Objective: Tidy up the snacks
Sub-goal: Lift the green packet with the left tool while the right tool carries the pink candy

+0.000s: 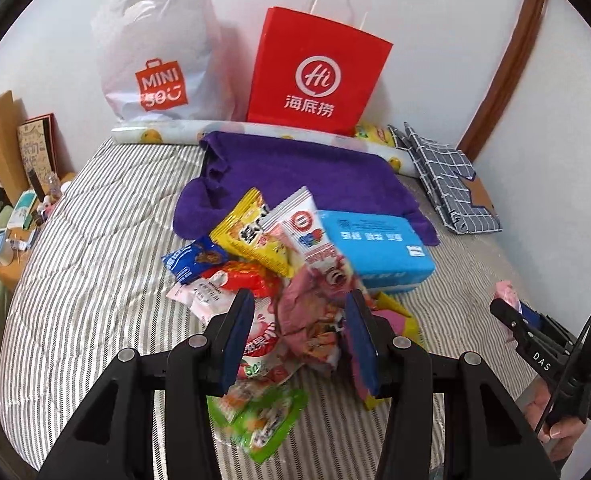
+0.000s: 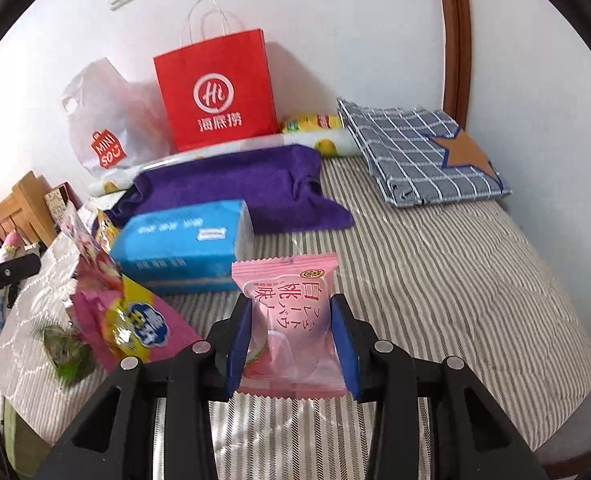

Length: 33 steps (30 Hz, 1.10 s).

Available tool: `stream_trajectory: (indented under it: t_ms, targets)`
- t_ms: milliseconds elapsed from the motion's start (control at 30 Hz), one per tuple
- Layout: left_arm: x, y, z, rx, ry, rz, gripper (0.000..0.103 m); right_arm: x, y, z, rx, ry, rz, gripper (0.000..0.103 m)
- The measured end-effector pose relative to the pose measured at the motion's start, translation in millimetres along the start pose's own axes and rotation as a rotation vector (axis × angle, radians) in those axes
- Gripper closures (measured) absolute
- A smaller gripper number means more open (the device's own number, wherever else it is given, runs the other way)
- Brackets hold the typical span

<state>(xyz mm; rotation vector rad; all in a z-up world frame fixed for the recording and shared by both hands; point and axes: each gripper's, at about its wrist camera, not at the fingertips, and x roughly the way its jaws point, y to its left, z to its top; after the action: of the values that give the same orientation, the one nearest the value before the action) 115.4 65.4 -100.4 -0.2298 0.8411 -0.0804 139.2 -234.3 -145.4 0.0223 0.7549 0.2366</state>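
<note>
On the striped bed (image 2: 435,264), the right claw (image 2: 291,332) pinches a pink peach snack packet (image 2: 291,320) between its blue pads, the packet standing upright with its long axis running away from the claw toward the top of the frame. The left claw (image 1: 299,336) sits half-spread over the snack pile (image 1: 263,264) at the frame's centre; a crumpled pink wrapper (image 1: 315,312) lies between its pads, though I cannot tell whether they press on it. The blue tissue pack (image 2: 183,248) lies just beyond the pink packet, up and to the left. The red paper bag (image 2: 219,92) stands upright against the wall, upper centre, straight ahead of the right claw. That claw looks better placed to carry its packet there, if the bag is the goal.
</note>
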Motion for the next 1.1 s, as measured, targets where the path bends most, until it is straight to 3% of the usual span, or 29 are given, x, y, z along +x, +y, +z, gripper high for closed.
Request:
stream_trajectory:
  t_ms: [133, 367, 467, 667, 1100]
  targets:
    - [3, 5, 0, -0.01, 0.003, 0.014, 0.056, 0, 3, 2, -0.015, -0.006, 0.005, 0.066]
    - [16, 34, -6, -0.083, 0.038, 0.058, 0.044, 12, 0, -7, 0.0, 0.031, 0.001, 0.066]
    - [18, 44, -11, -0.101, 0.056, 0.043, 0.038, 19, -2, -10, 0.007, 0.047, -0.006, 0.066]
    - [23, 44, -32, -0.077, 0.092, 0.038, 0.027, 30, 2, -16, 0.025, 0.069, 0.006, 0.066]
    - [41, 43, -75, -0.062, 0.188, 0.051, 0.029, 22, 19, -35, -0.02, 0.079, 0.003, 0.066]
